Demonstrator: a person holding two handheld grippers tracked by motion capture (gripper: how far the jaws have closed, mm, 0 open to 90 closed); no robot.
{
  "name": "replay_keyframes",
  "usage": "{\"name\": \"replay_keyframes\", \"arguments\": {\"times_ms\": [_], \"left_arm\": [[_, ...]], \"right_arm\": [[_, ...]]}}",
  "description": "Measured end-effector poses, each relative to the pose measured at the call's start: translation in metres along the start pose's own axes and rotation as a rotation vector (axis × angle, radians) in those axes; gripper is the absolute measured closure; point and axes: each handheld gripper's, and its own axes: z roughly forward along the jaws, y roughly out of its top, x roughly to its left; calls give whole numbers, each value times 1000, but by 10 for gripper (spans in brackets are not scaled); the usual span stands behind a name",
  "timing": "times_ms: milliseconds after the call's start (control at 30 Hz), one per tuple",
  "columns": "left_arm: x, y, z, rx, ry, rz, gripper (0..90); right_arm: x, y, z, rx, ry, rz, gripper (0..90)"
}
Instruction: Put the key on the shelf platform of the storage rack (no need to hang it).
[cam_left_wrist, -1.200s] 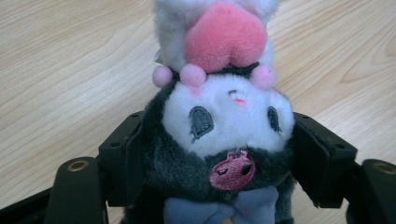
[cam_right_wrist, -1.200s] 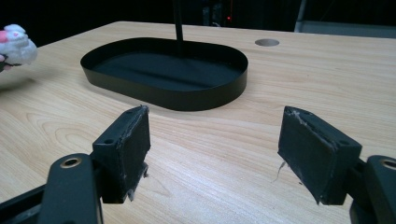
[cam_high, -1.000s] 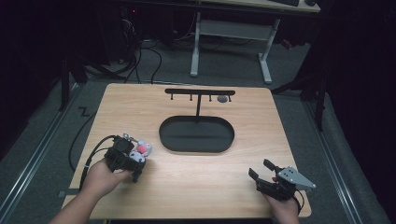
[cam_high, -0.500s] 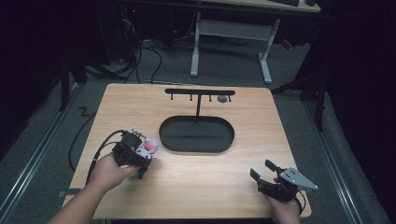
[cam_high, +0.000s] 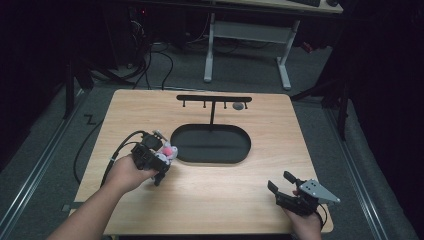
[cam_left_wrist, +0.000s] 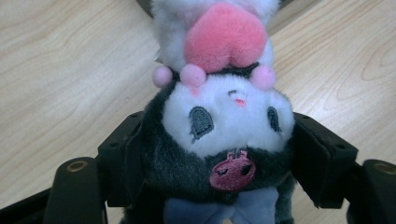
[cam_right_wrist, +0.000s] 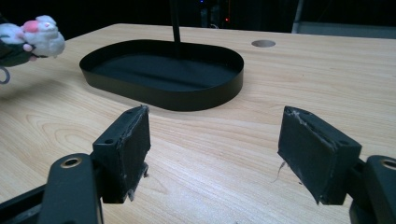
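A small plush toy (cam_left_wrist: 224, 116) with a white face, dark grey head and pink heart is clamped between the jaws of my left gripper (cam_high: 161, 161). In the high view the plush toy (cam_high: 167, 151) hangs just left of the black oval tray (cam_high: 240, 156), a little above the table. The right gripper view catches the plush toy (cam_right_wrist: 39, 32) at its far left, beside the tray (cam_right_wrist: 163, 95). My right gripper (cam_high: 282, 186) rests near the table's front right corner, its jaws wide apart with nothing between its pads (cam_right_wrist: 133, 142).
A black T-shaped rack (cam_high: 213, 100) with small hooks rises from the tray's back edge. A round hole (cam_high: 238, 106) lies in the wooden table (cam_high: 220, 200) behind it. A cable (cam_high: 87, 150) trails off the table's left side.
My left gripper has carried the plush toy rightward and slightly away from the person, closer to the tray's left end. The right gripper has stayed put.
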Motion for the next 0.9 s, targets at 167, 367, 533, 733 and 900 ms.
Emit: {"name": "replay_keyframes", "arguments": {"times_ms": [167, 367, 533, 733, 900], "left_arm": [[-2, 13, 1, 14, 2, 16, 277], [-3, 26, 3, 15, -4, 18, 277], [-7, 37, 2, 12, 2, 36, 276], [-6, 50, 7, 17, -5, 38, 277], [-5, 64, 12, 11, -13, 32, 277]], "right_arm": [[0, 0, -1, 0, 2, 1, 254], [0, 0, 0, -2, 4, 2, 254], [0, 0, 1, -2, 6, 3, 254], [1, 1, 1, -1, 12, 1, 255], [0, 1, 1, -4, 10, 4, 255]]}}
